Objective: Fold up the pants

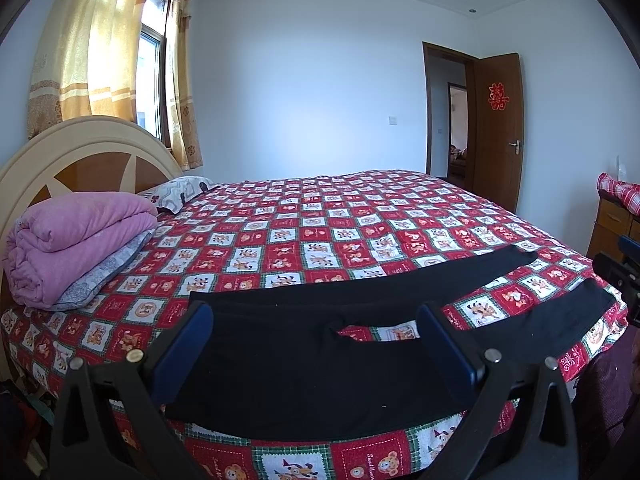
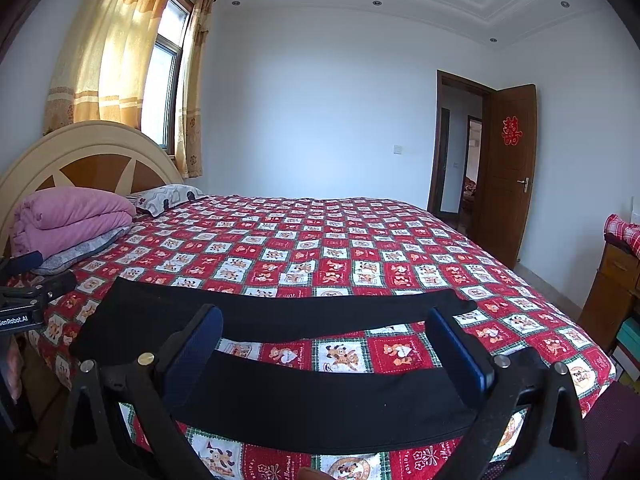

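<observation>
Bright window daylight, sharp focus (fisheye-bent, dark corners).

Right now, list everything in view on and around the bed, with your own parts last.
pants: one, black, spread flat near the bed's near edge, legs apart
bedspread: one, red and white cartoon check, covering the bed
quilt: one, pink, folded, by the headboard
pillow: one, grey patterned, behind the quilt
headboard: one, cream and brown, at the left
curtains: yellow, at the window
door: one, brown, open, red paper cutout on it
cabinet: one, wooden, at the right, red checked cloth on top
left hand-held gripper: open, over the pants' waist end
right hand-held gripper: open, over the nearer leg
</observation>
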{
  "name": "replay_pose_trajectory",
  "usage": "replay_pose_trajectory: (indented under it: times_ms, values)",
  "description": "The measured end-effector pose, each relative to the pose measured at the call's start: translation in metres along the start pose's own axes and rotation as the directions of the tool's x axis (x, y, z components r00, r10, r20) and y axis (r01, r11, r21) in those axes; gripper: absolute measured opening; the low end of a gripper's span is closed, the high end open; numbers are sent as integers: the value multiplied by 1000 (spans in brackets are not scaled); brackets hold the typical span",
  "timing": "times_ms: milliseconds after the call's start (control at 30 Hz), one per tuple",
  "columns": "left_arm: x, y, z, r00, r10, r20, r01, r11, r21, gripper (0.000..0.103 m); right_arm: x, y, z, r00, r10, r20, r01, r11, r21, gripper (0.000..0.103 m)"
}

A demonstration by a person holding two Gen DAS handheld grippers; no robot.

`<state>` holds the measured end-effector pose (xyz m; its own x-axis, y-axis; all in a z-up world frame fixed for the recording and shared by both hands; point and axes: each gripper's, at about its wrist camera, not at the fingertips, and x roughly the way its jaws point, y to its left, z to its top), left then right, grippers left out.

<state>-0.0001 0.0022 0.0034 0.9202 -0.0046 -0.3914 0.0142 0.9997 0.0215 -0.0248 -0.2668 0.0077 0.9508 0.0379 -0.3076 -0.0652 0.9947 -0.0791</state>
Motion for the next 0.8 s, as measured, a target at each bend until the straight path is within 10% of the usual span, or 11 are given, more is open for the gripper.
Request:
replay_pose_trajectory:
  times_ms: [800]
  values:
    - [0, 1, 0, 1000, -1, 1, 1, 1000, -1, 103, 1, 2, -4, 1000, 1, -7, -1, 1000, -5, 102]
